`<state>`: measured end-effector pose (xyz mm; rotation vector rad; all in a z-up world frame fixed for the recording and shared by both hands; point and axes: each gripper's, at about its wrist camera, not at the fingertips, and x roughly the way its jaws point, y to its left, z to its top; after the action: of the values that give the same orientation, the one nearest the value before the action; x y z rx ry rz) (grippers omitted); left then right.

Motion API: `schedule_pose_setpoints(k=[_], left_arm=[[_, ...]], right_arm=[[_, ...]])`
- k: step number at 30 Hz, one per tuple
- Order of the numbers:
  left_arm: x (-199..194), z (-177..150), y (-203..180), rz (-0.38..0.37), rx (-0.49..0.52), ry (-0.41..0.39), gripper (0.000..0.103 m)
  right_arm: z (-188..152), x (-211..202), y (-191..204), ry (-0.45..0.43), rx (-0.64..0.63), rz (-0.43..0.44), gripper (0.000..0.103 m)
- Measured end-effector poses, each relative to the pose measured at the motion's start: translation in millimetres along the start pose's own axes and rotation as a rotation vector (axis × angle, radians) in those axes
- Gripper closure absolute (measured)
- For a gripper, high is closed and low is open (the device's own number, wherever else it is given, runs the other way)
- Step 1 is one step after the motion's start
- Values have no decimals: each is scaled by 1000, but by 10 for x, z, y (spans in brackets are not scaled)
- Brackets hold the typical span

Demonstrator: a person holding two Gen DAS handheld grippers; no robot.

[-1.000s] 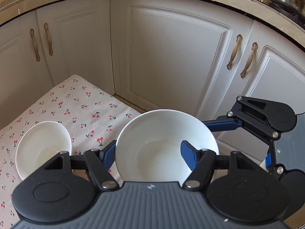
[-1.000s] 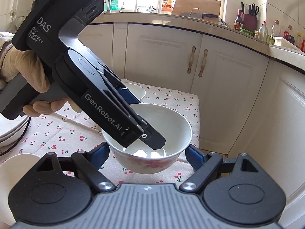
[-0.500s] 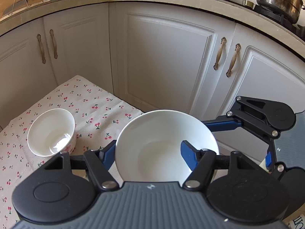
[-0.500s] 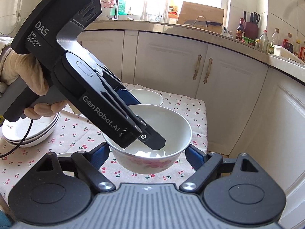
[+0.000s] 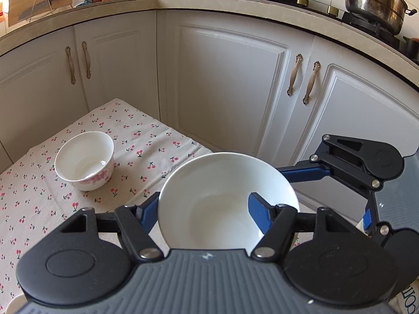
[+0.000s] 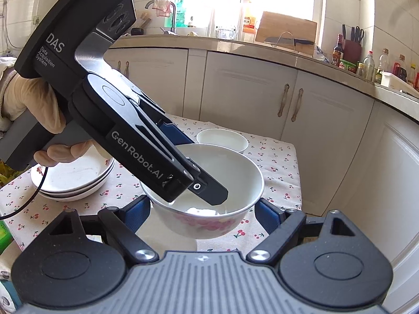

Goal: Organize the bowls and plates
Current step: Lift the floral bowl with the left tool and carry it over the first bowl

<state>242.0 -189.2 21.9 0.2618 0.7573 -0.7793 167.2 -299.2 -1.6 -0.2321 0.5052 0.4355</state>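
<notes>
My left gripper (image 5: pixel 203 205) is shut on the rim of a white bowl with pink flowers (image 5: pixel 217 196), one finger inside and one outside, and holds it in the air above the table. In the right wrist view the same bowl (image 6: pixel 235 183) hangs between the blue fingers of my right gripper (image 6: pixel 203 210), which is open and does not touch it. A second white flowered bowl (image 5: pixel 85 161) stands on the cherry-print tablecloth (image 5: pixel 146 151); it also shows in the right wrist view (image 6: pixel 222 140). A stack of white plates (image 6: pixel 73 180) sits at the table's left.
White cabinet doors (image 5: pixel 225 83) stand close behind the table on two sides. The counter carries bottles (image 6: pixel 366 64), a cutting board (image 6: pixel 285 32) and a steel pot (image 5: pixel 374 2). The table's far edge (image 6: pixel 297 183) drops off by the cabinets. A green box (image 6: pixel 5 235) lies at the left edge.
Both grippers and the held bowl have risen; the table, second bowl and plate stack now lie farther below and more of the counter shows. The grip is unchanged.
</notes>
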Motion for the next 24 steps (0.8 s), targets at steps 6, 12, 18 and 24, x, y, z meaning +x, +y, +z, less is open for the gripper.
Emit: schedule_pose_setpoints(k=[6, 12, 18, 24], left_arm=[[-97, -186, -28, 12, -18, 8, 33], [-134, -361, -23, 16, -46, 7, 33], [-140, -486, -37, 11, -57, 18, 33], [-128, -559, -53, 10, -61, 23, 32]], right_arm=[[-51, -37, 145, 6, -2, 22, 13], [-101, -36, 233, 4, -2, 41, 13], [-184, 16, 315, 30, -11, 50, 13], [-250, 32, 344, 49, -3, 65, 13]])
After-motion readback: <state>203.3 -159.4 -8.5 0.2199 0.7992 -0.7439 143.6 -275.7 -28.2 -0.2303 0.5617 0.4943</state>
